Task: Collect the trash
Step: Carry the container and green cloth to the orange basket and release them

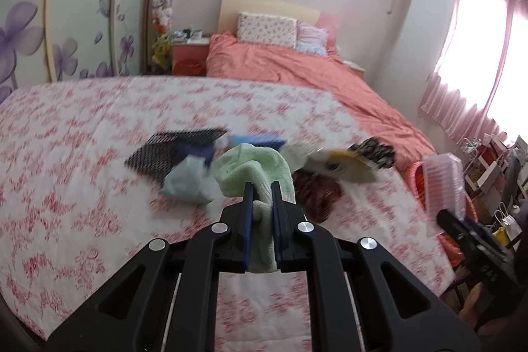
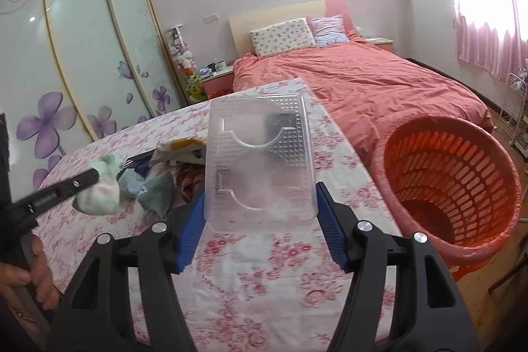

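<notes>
My left gripper (image 1: pixel 263 187) is shut on a pale green and white cloth (image 1: pixel 250 167), held just above the floral tablecloth (image 1: pixel 66 154). The right wrist view shows the same cloth (image 2: pixel 102 193) hanging from the left gripper (image 2: pixel 94 175). Behind it lies a pile: a black mesh piece (image 1: pixel 165 150), a light blue wad (image 1: pixel 188 180), a yellow and white wrapper (image 1: pixel 336 164) and a dark reddish item (image 1: pixel 313 190). My right gripper (image 2: pixel 260 192) is shut on a clear plastic tray (image 2: pixel 259 154), held upright between its blue pads. An orange slotted basket (image 2: pixel 445 180) stands right of the table.
A bed with a salmon cover (image 2: pixel 363 78) lies beyond the table. A wardrobe with purple flowers (image 2: pixel 49 121) is at the left. A person's hand (image 2: pixel 36 266) holds the left gripper's handle. A white wire rack (image 2: pixel 514 108) stands at the far right.
</notes>
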`<action>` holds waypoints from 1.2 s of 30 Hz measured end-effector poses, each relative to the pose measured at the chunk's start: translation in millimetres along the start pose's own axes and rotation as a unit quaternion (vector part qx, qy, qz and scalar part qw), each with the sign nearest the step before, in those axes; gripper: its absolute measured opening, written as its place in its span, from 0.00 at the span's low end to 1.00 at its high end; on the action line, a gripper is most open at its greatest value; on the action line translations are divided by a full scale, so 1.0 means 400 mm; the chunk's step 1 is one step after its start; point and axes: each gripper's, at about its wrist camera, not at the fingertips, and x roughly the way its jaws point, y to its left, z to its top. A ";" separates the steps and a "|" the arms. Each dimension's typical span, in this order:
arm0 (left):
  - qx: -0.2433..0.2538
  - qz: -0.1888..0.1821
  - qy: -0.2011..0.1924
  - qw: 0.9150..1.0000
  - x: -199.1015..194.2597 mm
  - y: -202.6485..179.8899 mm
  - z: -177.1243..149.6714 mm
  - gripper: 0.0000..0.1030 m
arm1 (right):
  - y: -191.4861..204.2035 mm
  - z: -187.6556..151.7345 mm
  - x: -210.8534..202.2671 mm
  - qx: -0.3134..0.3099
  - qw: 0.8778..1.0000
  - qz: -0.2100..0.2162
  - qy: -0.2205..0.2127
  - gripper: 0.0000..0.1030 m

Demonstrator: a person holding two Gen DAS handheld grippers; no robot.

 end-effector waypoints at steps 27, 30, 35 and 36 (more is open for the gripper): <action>0.104 -0.173 0.000 0.979 0.082 -0.461 0.023 0.09 | -0.342 0.030 -0.075 0.082 0.983 -0.159 -0.049 0.60; 0.115 -0.188 0.007 0.975 0.103 -0.505 0.012 0.09 | -0.372 0.027 -0.078 0.088 0.979 -0.177 -0.053 0.60; 0.126 -0.203 0.024 0.971 0.132 -0.567 -0.005 0.09 | -0.425 0.019 -0.072 0.102 0.975 -0.191 -0.052 0.60; 0.129 -0.205 0.027 0.970 0.138 -0.575 -0.008 0.09 | -0.435 0.019 -0.070 0.105 0.974 -0.193 -0.052 0.61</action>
